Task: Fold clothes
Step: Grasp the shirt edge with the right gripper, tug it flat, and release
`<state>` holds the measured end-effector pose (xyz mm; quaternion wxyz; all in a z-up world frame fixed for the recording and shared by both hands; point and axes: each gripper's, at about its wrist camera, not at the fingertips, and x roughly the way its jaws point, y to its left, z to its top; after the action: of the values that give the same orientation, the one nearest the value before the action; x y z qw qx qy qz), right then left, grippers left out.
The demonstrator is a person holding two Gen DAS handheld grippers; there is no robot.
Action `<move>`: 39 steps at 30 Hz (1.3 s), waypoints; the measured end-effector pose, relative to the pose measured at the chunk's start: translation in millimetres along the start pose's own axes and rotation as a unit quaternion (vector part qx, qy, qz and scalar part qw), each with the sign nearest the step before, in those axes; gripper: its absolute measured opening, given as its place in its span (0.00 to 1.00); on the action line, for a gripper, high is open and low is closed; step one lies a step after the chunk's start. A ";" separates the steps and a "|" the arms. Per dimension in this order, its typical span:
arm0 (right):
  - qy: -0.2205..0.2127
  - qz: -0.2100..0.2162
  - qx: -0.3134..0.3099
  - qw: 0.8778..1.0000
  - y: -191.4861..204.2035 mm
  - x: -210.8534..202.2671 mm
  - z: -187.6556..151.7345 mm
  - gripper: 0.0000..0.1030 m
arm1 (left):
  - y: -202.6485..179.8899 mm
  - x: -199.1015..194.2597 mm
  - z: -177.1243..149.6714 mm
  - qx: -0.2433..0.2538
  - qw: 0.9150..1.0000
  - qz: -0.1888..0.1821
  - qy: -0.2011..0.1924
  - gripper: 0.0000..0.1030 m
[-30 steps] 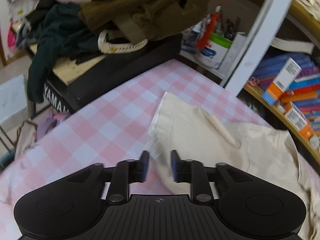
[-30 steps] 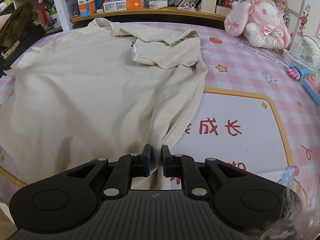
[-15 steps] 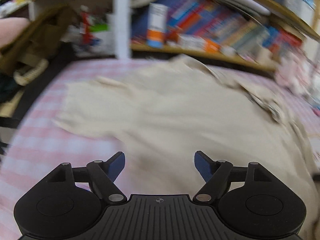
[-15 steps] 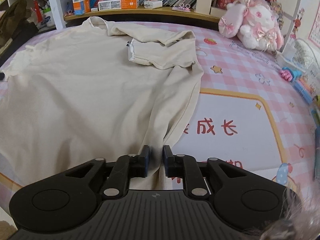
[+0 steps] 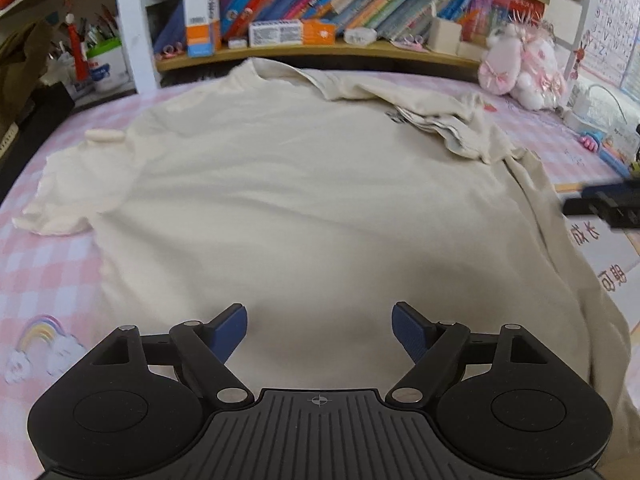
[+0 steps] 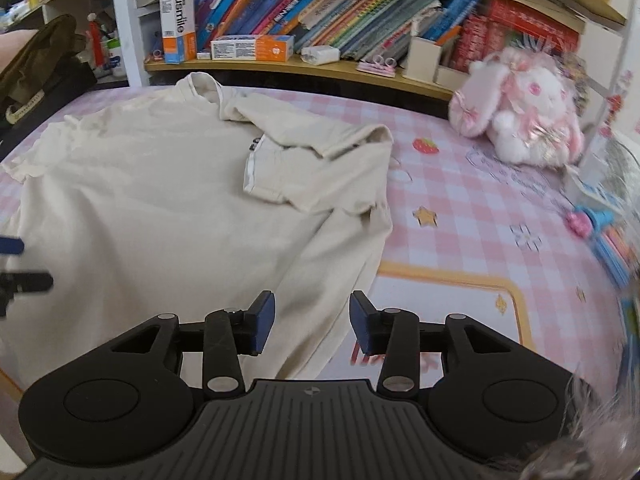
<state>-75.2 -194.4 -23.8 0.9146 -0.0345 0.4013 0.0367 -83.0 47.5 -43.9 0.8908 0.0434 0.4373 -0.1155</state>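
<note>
A cream T-shirt [image 5: 304, 200] lies spread on a pink checked table cover [image 5: 40, 264], collar toward the bookshelf. Its right sleeve [image 6: 320, 160] is folded inward over the body; its left sleeve [image 5: 68, 192] lies flat and spread out. My left gripper [image 5: 319, 330] is open wide and empty above the shirt's lower middle. My right gripper [image 6: 312, 322] is open and empty above the shirt's right side edge [image 6: 340, 280]. The right gripper also shows at the right edge of the left wrist view [image 5: 600, 204]. The left gripper's tip shows at the left edge of the right wrist view [image 6: 16, 272].
A bookshelf [image 6: 320, 68] with books and boxes runs along the far edge. A pink plush rabbit [image 6: 520, 120] sits at the far right. Toys and pens [image 6: 608, 232] lie at the right. Dark clothes [image 6: 40, 64] are piled at the far left.
My left gripper let go of the left sleeve, opened wide and swung over to the shirt's lower middle. My right gripper opened and released the shirt's side edge.
</note>
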 end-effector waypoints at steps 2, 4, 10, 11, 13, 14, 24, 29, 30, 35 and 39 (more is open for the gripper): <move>-0.003 0.018 -0.025 1.000 -5.0 10.0 9.2 0.39 | -15.2 3.8 -3.4 0.011 1.000 0.013 0.009 0.80; -0.005 0.035 -0.052 0.998 -6.7 22.8 19.9 0.40 | -25.5 5.7 -6.9 0.013 0.999 0.035 0.012 0.81; -0.017 0.076 -0.153 0.985 5.9 71.5 60.0 0.55 | -27.7 8.8 -9.9 -0.053 0.996 0.066 0.025 0.91; -0.019 0.083 -0.169 0.982 8.8 79.4 65.9 0.57 | -27.3 9.3 -9.3 -0.060 0.995 0.070 0.029 0.92; -0.018 0.091 -0.193 0.977 14.1 93.5 73.6 0.57 | -28.1 9.1 -8.7 -0.068 0.994 0.077 0.035 0.92; -0.016 0.094 -0.202 0.975 16.5 100.1 76.4 0.57 | -28.7 8.8 -8.6 -0.071 0.993 0.081 0.037 0.92; -0.101 0.045 -0.054 0.992 -61.9 93.6 103.3 0.17 | -29.0 7.2 -7.6 -0.088 0.989 0.101 0.055 0.92; -0.087 -0.054 0.191 0.976 -180.6 81.0 66.8 0.17 | -26.4 7.3 -6.8 -0.085 0.989 0.102 0.062 0.93; -0.062 -0.059 0.207 0.975 -192.7 86.6 55.5 0.17 | -26.1 7.4 -6.8 -0.086 0.989 0.101 0.063 0.93; -0.024 -0.074 0.204 0.976 -211.7 94.4 23.9 0.16 | -25.6 9.4 -4.9 -0.086 0.989 0.102 0.067 0.95; -0.039 -0.048 0.135 0.989 -188.9 88.1 28.4 0.25 | -27.1 9.0 -5.8 -0.089 0.988 0.105 0.066 0.95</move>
<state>22.9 -376.2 -63.2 0.9265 0.0718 0.3643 -0.0608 -88.8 20.7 -53.9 0.8677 0.0169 0.4964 0.0214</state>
